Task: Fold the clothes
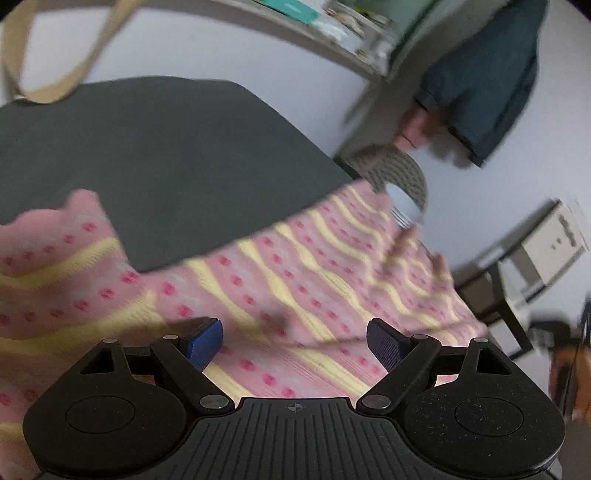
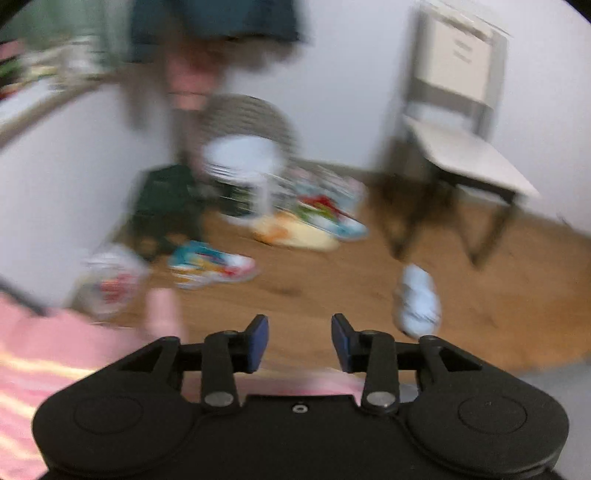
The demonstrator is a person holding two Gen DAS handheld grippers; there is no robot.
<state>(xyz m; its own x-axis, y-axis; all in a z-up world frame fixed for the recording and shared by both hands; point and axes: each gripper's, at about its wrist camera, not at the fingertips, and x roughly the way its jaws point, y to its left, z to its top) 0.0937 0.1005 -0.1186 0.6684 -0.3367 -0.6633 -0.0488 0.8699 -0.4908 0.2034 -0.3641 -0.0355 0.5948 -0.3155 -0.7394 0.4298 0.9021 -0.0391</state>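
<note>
Over a dark grey table top [image 1: 155, 155], with white walls, a shelf [image 1: 332, 26] at 12 o'clock and a hung blue garment [image 1: 491, 74] at 1 o'clock.

Spread across the near half of the table, a pink knit with yellow stripes and red dots [image 1: 295, 280], running from 9 o'clock to 3 o'clock just past the left gripper [image 1: 295, 341], jaws wide apart with nothing between the blue pads, cloth beneath and ahead. Seen blurred from the right wrist: wooden floor [image 2: 332, 280], scattered shoes [image 2: 210, 266], a chair [image 2: 461, 147] at 1 o'clock; right gripper [image 2: 300, 341] parted to a middling gap and empty, pink knit at 8 o'clock and under its base.
</note>
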